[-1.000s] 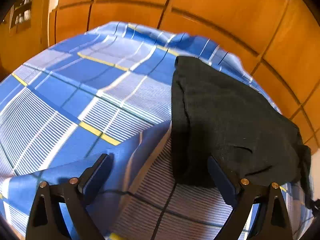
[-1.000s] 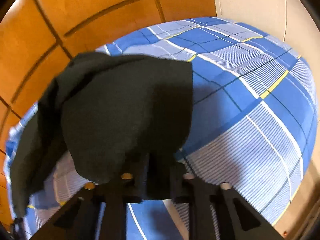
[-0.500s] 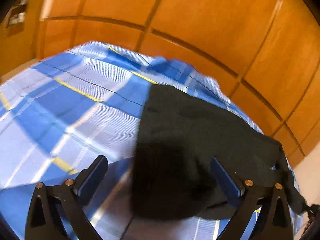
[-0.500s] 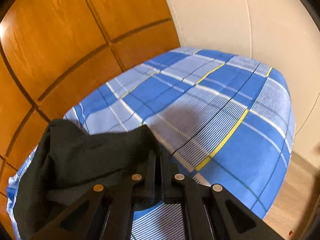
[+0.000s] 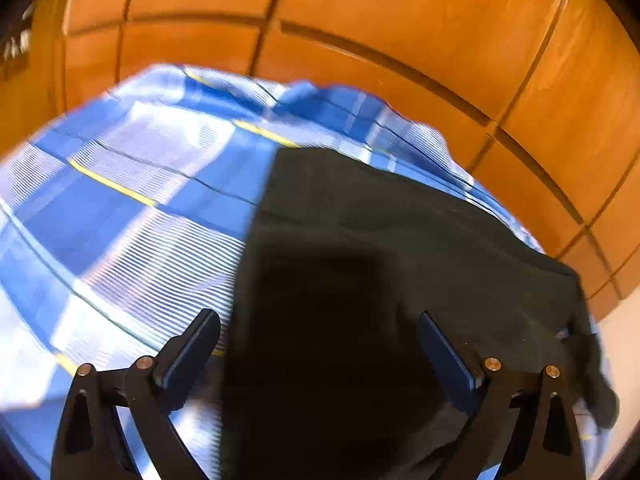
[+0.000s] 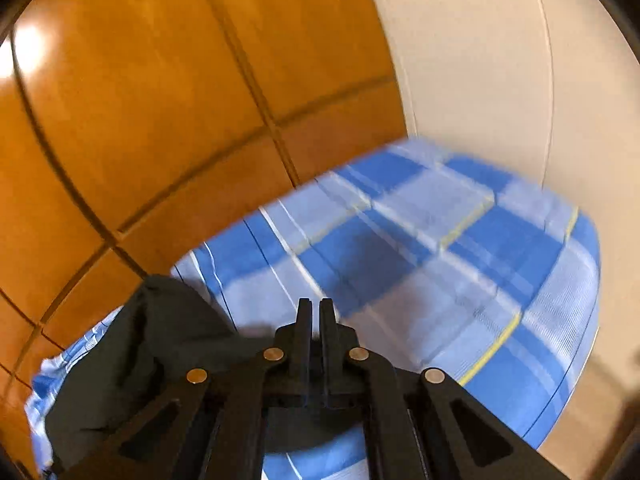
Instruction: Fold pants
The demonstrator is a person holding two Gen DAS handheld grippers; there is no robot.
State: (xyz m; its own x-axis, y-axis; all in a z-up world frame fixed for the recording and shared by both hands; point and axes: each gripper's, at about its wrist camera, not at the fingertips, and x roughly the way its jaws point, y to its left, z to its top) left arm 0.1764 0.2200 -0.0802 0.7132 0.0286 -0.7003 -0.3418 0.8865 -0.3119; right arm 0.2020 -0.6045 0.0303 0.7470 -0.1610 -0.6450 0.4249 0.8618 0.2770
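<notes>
The dark green-black pants lie on the blue plaid bedsheet, folded into a thick dark slab. My left gripper is open, its fingers spread over the near part of the pants, gripping nothing. In the right wrist view my right gripper is shut, with a corner of the pants caught low between the fingers; the cloth hangs left and below it over the bedsheet.
Orange wooden wall panels stand right behind the bed. A cream wall stands at the bed's far right side. A strip of floor shows past the bed's right edge.
My right gripper has pulled the pants corner toward me and tilted up; the cloth now lies behind its fingertips. My left gripper has moved right over the pants, still open.
</notes>
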